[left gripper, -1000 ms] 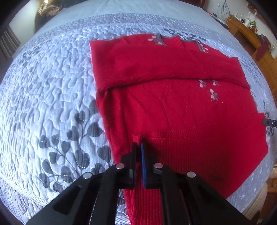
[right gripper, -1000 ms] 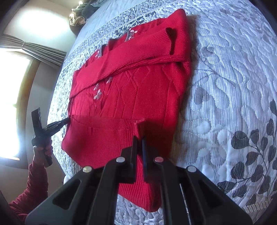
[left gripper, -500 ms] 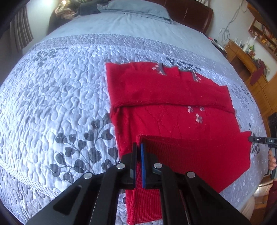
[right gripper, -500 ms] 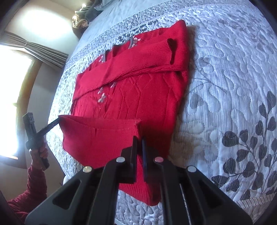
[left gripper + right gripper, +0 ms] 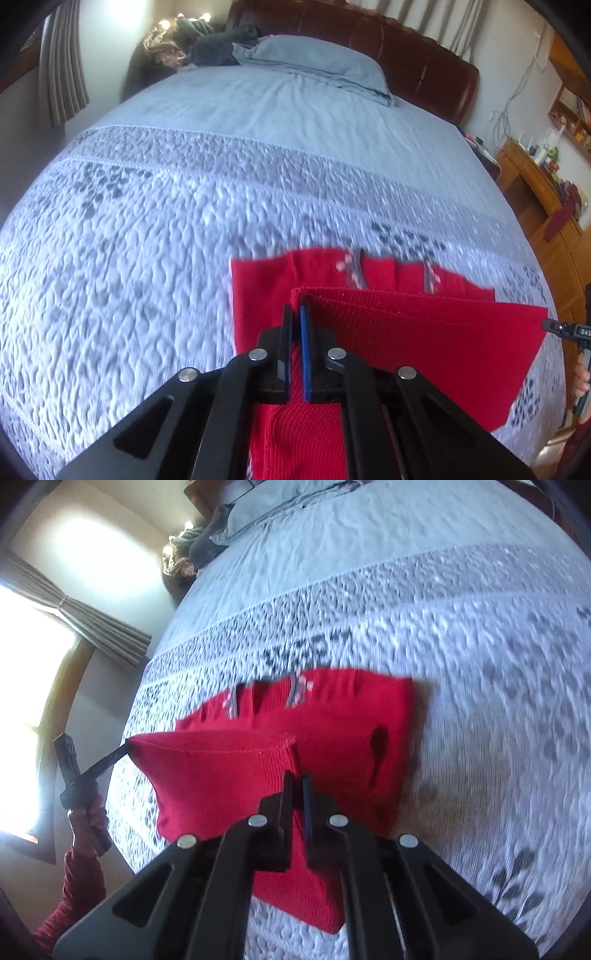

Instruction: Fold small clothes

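Sweater: red knit sweater on the quilted bedspread, near the foot end of the bed; lower part lifted off the quilt, upper part flat.
Orientation: neckline with grey-and-pink trim points toward the pillow and headboard; ribbed hem faces the grippers.
Long axis: raised hem edge runs side to side across the bed, stretched taut between the two grippers; body length runs head to foot.
Fold state: sleeve lies folded across the chest, cuff opening visible near the right side edge.
Left gripper: left gripper clamped on the left hem corner, jaws nearly together with red knit pinched between them.
Right gripper: right gripper clenched on the right hem corner, fabric caught between the jaws; its tip also shows at the right edge of the left view.
Hand: left hand in a red cuff grips the left tool's handle.
Surroundings: curtain at the bright window, wooden dresser on the right; views motion-blurred.
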`<act>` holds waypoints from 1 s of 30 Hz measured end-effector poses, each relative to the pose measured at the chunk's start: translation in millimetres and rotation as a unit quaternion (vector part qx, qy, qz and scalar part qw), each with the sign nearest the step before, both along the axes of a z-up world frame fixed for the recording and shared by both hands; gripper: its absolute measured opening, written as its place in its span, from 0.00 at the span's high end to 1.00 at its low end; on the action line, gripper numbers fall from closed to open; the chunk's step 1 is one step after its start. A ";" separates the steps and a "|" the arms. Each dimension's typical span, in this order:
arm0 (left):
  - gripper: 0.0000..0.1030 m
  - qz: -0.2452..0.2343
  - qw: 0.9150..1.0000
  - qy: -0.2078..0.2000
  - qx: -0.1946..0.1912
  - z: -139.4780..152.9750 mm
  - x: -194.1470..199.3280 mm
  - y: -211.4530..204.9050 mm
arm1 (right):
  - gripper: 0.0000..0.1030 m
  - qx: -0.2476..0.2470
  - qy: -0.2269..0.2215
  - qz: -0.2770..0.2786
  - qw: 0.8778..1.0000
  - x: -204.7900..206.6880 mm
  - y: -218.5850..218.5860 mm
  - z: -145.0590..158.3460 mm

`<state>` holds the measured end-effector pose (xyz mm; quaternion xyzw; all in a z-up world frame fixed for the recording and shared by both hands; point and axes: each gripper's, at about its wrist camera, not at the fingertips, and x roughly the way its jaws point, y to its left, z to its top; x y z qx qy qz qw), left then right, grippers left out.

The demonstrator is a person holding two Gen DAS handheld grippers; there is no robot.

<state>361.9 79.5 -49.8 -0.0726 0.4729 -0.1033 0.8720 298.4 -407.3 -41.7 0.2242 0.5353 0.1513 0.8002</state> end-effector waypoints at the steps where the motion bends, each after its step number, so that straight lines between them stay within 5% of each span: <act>1: 0.96 0.004 1.000 0.000 0.002 -1.1 10.5 -1.7 | 0.97 -0.003 0.000 -0.004 1.000 15.5 -1.5 0.5; 10: 0.96 0.034 0.999 0.028 0.027 -53.8 108.3 -28.0 | 0.97 -0.037 0.047 -0.038 0.997 109.1 -14.3 -52.2; 22: 0.92 0.045 0.991 0.089 0.091 -138.0 132.2 -36.0 | 0.96 -0.074 0.110 -0.052 0.990 145.2 -17.8 -139.5; 25: 0.81 0.037 0.990 0.091 0.103 -130.6 127.3 -40.0 | 0.80 -0.076 0.096 -0.058 0.991 136.2 -16.7 -131.2; 30: 0.59 0.024 0.992 0.096 0.077 -92.7 81.8 -24.2 | 0.73 -0.099 0.059 -0.014 0.993 78.3 -10.8 -87.1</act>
